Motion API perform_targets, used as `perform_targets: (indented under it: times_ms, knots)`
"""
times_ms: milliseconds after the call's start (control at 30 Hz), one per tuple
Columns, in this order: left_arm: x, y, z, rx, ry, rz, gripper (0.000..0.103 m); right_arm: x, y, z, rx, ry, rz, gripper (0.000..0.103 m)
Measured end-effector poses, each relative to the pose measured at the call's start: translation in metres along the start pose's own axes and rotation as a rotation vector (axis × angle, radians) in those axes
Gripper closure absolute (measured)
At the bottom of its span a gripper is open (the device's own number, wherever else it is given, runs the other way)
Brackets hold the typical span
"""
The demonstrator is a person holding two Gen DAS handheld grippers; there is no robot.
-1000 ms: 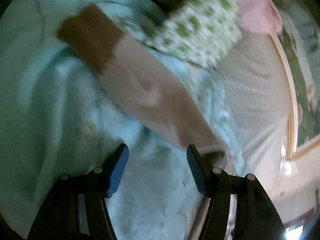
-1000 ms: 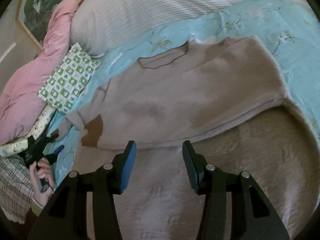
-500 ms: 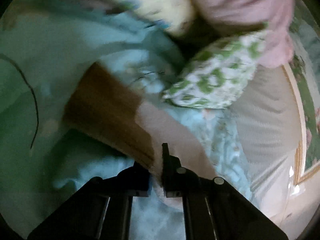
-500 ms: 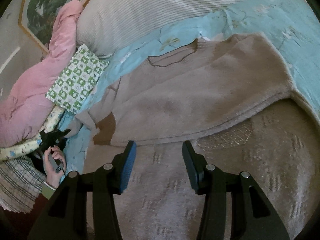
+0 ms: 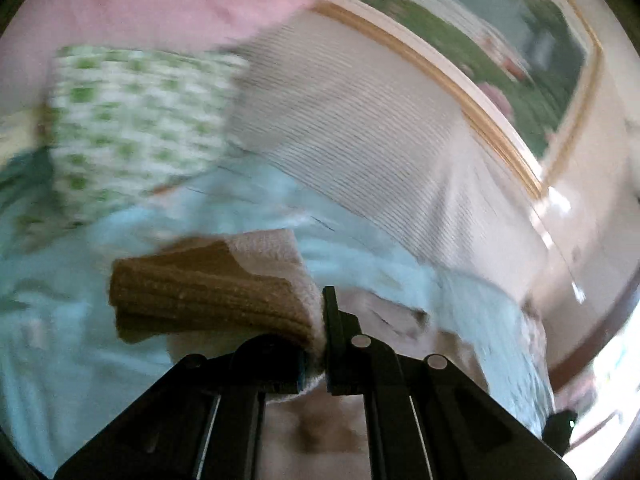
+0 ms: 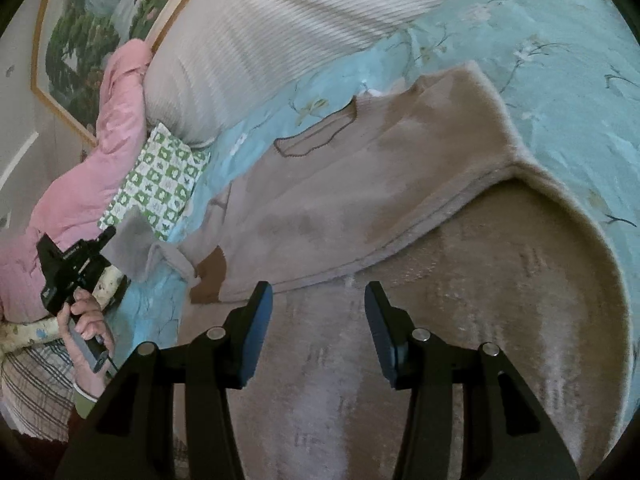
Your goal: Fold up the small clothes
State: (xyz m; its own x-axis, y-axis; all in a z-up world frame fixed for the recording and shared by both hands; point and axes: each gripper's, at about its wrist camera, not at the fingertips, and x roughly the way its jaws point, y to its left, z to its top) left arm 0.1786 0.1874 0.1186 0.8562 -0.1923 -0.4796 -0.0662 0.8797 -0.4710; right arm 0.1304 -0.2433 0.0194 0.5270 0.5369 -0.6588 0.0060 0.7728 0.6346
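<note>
A beige knit sweater [image 6: 360, 200] lies spread on the light blue floral bedsheet [image 6: 560, 80], its lower part folded up toward the neckline [image 6: 316, 140]. My left gripper [image 5: 316, 352] is shut on the sweater's left sleeve by its brown ribbed cuff [image 5: 208, 300] and holds it lifted off the sheet. In the right wrist view the left gripper [image 6: 76, 264] shows at the far left with the lifted sleeve [image 6: 132, 248]. My right gripper [image 6: 318, 320] is open and empty, hovering over the sweater's folded lower part. A brown cuff [image 6: 210, 276] lies by the fold.
A green-and-white checked cushion [image 6: 160, 192], a pink quilt [image 6: 92, 184] and a white ribbed pillow [image 6: 300, 40] lie along the head of the bed. A framed landscape painting [image 6: 100, 12] hangs on the wall behind. A plaid fabric [image 6: 32, 392] lies at the lower left.
My left gripper closed on the sleeve at the brown cuff and lifted it off the sheet, swinging up toward the pillows. My right gripper stayed open, drifting slightly over the sweater.
</note>
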Motion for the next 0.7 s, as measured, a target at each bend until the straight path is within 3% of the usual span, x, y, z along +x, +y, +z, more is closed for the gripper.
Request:
perform_targets:
  times_ms: [133,367,433,567,667,700]
  knots:
    - [0.044,-0.074,-0.029,0.107,0.087,-0.085,0.099,-0.011,-0.013,0.001,0.03,-0.023,-0.005,0.054]
    - [0.131,-0.174,-0.085,0.287,0.251,-0.154,0.099,-0.035,-0.039,0.002,0.07,-0.068,-0.028,0.054]
    - [0.15,-0.192,-0.099,0.339,0.278,-0.137,0.098,-0.041,-0.05,0.002,0.09,-0.08,-0.038,0.054]
    - [0.194,-0.207,-0.14,0.413,0.422,-0.096,0.096,-0.047,-0.065,0.002,0.124,-0.09,-0.054,0.054]
    - [0.207,-0.206,-0.159,0.423,0.483,-0.092,0.084,-0.049,-0.07,0.003,0.129,-0.094,-0.063,0.054]
    - [0.208,-0.203,-0.164,0.419,0.507,-0.098,0.073,-0.049,-0.07,0.004,0.129,-0.095,-0.067,0.054]
